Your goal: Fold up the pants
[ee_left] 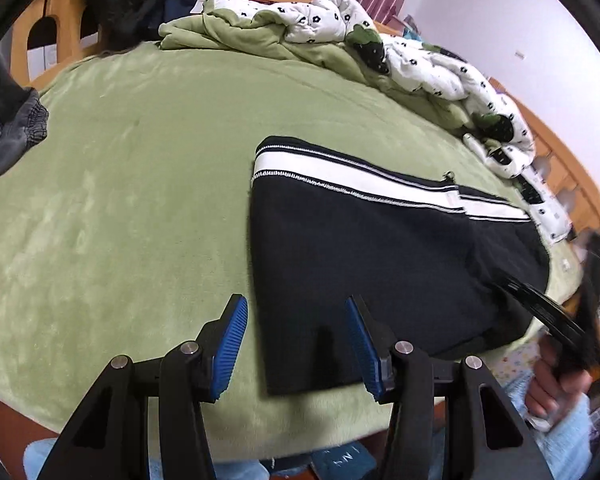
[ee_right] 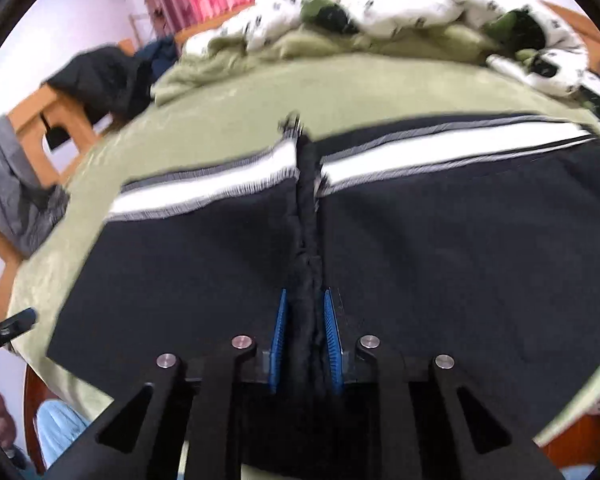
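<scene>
Left wrist: green bed blanket (ee_left: 120,184)

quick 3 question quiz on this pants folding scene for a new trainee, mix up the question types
1. True or false: the left tongs are clamped on the pants.
2. What do the right tongs pinch?
A. the flowered quilt
B. a raised fold of the black pants
C. the grey garment at the bed's edge
3. Fill in: the pants lie on a ____ blanket.

Key
1. False: their pads stand apart over the near edge of the pants, gripping nothing.
2. B
3. green
</scene>
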Demonstrator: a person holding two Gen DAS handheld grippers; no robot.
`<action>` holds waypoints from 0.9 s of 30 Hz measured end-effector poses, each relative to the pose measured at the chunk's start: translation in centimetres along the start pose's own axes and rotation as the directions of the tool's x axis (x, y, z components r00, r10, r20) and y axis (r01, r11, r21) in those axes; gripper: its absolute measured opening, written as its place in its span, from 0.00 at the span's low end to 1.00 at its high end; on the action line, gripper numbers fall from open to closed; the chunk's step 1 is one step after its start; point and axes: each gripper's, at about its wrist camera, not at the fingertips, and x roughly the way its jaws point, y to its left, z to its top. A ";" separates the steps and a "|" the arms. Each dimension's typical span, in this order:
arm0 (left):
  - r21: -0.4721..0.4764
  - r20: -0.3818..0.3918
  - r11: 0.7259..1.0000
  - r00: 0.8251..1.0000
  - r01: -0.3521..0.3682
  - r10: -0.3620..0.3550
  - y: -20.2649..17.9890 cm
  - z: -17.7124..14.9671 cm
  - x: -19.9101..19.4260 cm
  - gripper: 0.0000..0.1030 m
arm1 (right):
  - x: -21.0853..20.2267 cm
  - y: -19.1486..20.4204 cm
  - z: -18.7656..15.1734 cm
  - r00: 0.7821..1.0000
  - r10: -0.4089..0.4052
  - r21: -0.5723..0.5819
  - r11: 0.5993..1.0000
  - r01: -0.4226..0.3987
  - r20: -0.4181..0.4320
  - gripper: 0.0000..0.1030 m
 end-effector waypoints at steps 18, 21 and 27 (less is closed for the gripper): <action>-0.001 0.007 0.996 0.996 -0.089 0.089 1.8 -0.5 -3.0 0.51 | -6.8 -2.1 -2.8 0.993 -0.107 -0.015 0.994 0.108 0.057 0.29; -0.034 0.054 0.995 0.994 -0.098 0.100 1.9 0.4 -3.5 0.51 | -9.0 -4.8 -2.3 0.983 -0.165 0.037 0.986 0.162 0.081 0.32; -0.073 0.010 0.994 0.997 -0.081 0.082 3.1 2.7 -1.4 0.51 | -12.8 -10.4 -1.8 0.962 -0.257 0.158 0.958 0.241 0.088 0.47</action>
